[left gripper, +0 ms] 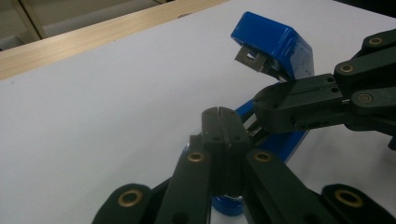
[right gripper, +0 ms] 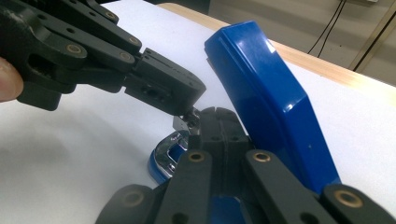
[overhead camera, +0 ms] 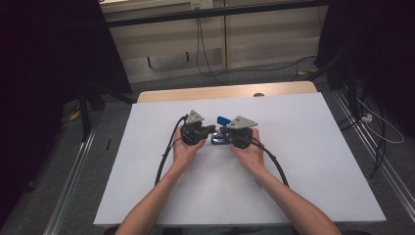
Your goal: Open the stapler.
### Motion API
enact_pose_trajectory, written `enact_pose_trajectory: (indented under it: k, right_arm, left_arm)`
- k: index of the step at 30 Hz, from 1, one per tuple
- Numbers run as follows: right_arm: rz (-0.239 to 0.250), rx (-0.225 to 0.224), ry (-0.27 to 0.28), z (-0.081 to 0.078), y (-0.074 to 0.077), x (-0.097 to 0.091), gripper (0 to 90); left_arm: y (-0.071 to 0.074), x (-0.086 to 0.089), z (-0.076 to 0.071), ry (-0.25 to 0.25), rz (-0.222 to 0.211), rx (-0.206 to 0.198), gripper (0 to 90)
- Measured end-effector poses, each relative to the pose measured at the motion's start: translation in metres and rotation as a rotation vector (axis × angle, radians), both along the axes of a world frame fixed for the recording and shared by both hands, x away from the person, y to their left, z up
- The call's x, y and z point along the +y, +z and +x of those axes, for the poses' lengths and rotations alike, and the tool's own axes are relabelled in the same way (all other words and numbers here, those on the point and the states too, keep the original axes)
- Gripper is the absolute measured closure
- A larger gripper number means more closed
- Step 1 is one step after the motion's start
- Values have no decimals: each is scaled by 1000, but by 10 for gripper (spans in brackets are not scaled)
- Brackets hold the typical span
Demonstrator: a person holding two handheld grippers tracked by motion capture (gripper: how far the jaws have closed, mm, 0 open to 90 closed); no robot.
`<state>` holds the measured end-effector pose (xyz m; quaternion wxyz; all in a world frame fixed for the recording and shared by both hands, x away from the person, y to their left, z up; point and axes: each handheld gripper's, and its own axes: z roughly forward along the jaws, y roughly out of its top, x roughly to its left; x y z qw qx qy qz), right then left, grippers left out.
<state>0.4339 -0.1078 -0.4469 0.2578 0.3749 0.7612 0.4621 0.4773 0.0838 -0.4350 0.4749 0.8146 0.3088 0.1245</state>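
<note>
A blue stapler (overhead camera: 222, 120) lies in the middle of the white table with its lid swung up and open. In the left gripper view the raised lid (left gripper: 275, 42) shows its metal mouth. In the right gripper view the lid (right gripper: 266, 93) leans over the chrome base (right gripper: 167, 154). My left gripper (overhead camera: 211, 129) and right gripper (overhead camera: 223, 131) meet tip to tip over the base. The left gripper's (left gripper: 219, 112) jaws are pressed together with nothing between them. The right gripper's (right gripper: 219, 112) jaws are shut too. The left gripper's tip (right gripper: 191, 100) sits against a small grey metal part of the stapler.
The white table top (overhead camera: 303, 161) has open room on all sides of the stapler. A wooden edge (overhead camera: 220, 92) runs along its far side. Black cables (overhead camera: 169, 147) trail from both grippers. Dark curtains and floor cables surround the table.
</note>
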Motion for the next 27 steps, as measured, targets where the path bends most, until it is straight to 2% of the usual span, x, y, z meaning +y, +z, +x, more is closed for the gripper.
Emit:
enact_pose_trajectory:
  k: [2, 3, 6, 8, 11, 14, 18, 22, 27]
  right_arm:
    - [5, 2, -2, 1, -1, 0, 900]
    - [5, 2, -2, 0, -1, 0, 900]
    - [0, 7, 2, 0, -2, 2, 900]
    - [4, 7, 1, 0, -3, 2, 900]
    - [4, 8, 2, 1, -4, 2, 900]
    - [2, 5, 1, 1, -4, 2, 900]
    - [3, 3, -3, 0, -4, 2, 900]
    - [5, -1, -4, 0, -3, 2, 900]
    - [2, 1, -4, 0, -4, 3, 900]
  left_arm:
    - [1, 0, 0, 4, 20, -19, 900]
    - [1, 0, 1, 3, 19, -15, 900]
    - [1, 2, 4, 9, 3, -5, 900]
    - [1, 2, 4, 12, -29, 5, 900]
    - [2, -1, 3, -6, -30, 2, 900]
    - [1, -4, 1, -15, 15, -5, 900]
    - [-1, -3, 1, -16, 5, -2, 900]
    - [-1, -6, -1, -23, 35, -20, 900]
    - [-5, -5, 1, -34, 33, 6, 900]
